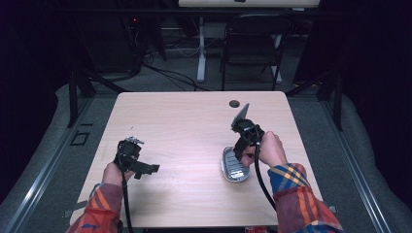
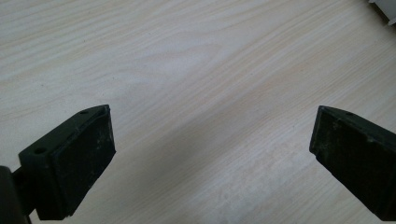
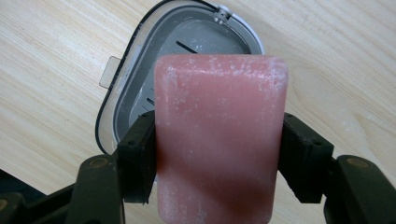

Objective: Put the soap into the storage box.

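1. A pink bar of soap (image 3: 219,140) is clamped between the two black jaws of the right tool (image 3: 219,158), one pad pressing on each long side.
2. The soap hangs just above an open grey soap dish (image 3: 140,93) with a slotted floor, which lies flat on the desk (image 1: 184,126) near its right front part.
3. The left tool (image 2: 212,154) rests low over bare wood at the desk's left front, well apart from the dish, its jaws spread wide with nothing between them.

Pale wood table (image 1: 194,126) w/ small round hole (image 1: 234,103) near far edge; black folding chair (image 1: 252,46) behind.
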`<action>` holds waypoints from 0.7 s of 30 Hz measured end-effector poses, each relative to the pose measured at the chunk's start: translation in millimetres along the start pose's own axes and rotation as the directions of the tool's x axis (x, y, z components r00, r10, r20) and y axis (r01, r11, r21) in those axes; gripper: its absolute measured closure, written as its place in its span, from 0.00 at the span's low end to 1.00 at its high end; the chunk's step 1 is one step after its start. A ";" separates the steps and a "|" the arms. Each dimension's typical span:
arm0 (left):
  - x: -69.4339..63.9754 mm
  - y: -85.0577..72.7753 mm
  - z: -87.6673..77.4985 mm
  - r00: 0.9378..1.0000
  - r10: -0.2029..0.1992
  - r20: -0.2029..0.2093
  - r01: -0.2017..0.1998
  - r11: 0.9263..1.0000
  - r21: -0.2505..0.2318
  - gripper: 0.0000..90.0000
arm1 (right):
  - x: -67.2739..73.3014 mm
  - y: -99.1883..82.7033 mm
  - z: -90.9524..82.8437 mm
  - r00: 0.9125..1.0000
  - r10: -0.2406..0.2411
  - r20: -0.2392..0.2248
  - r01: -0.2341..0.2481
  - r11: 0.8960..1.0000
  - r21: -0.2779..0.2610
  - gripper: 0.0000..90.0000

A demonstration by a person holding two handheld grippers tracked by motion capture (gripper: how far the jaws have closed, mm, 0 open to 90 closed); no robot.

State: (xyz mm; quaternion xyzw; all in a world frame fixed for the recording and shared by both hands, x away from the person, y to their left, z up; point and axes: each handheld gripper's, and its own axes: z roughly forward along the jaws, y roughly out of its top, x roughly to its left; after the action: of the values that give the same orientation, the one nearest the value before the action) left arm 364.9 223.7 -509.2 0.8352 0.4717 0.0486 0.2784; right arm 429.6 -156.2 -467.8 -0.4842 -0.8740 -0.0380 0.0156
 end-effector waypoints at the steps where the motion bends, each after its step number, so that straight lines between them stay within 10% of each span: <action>1: 0.0 0.0 0.0 1.000 0.000 0.000 0.000 1.000 0.000 0.00 | 0.0 0.0 0.0 1.000 0.000 0.000 0.000 1.000 0.000 0.41; 21: 0.2 0.1 -0.4 1.000 0.003 -0.002 -0.003 1.000 -0.002 0.00 | 7.3 11.5 22.8 0.999 -0.004 0.033 0.000 0.994 0.111 0.41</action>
State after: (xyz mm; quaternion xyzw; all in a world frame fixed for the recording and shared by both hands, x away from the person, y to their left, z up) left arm 364.9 224.0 -508.8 0.8357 0.4706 0.0503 0.2788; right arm 435.7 -142.1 -489.6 -0.4822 -0.8754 0.0186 0.0278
